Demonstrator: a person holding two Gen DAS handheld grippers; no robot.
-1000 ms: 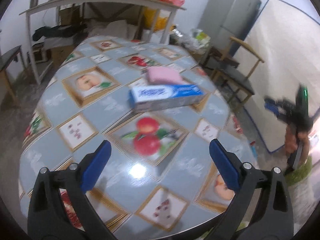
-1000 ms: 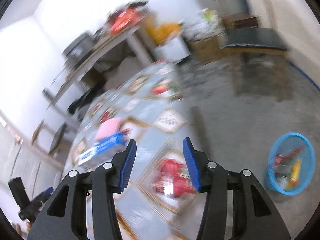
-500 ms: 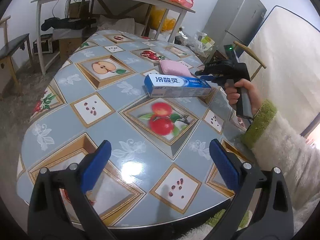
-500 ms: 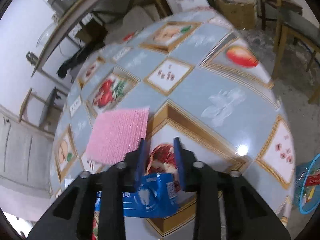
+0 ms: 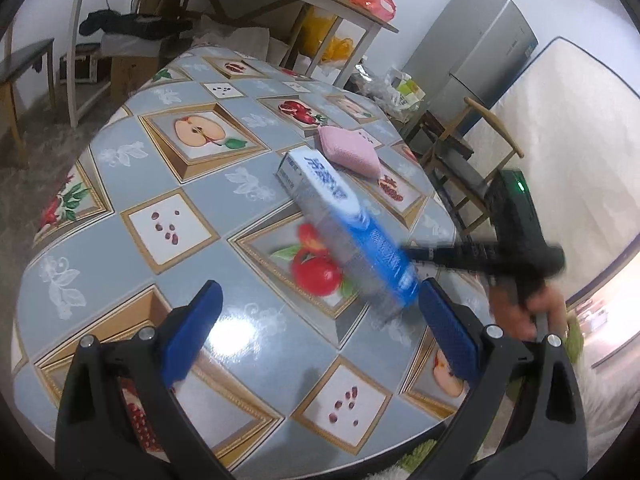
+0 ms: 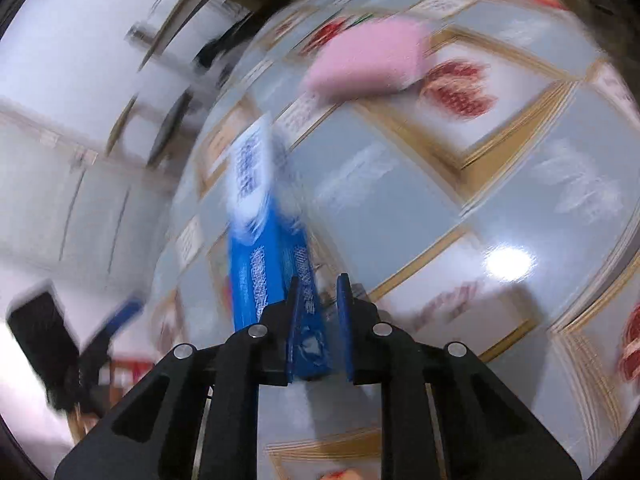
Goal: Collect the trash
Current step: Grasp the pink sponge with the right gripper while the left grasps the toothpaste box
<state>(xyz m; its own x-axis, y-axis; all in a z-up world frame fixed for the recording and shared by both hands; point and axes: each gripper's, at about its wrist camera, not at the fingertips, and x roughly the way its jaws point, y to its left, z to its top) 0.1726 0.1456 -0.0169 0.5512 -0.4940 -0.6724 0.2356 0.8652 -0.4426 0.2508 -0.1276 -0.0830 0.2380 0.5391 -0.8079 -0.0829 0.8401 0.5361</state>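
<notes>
Right wrist view: right gripper (image 6: 318, 330) clamps a long blue-and-white cardboard toothpaste box (image 6: 262, 240), pink sponge (image 6: 366, 60) at 1 o'clock; left gripper (image 5: 316, 328) gapes wide.

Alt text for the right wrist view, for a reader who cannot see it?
The right gripper clamps one end of a blue and white toothpaste box, which points away over a fruit-patterned table. A pink sponge lies beyond it. The picture is motion-blurred.
</notes>
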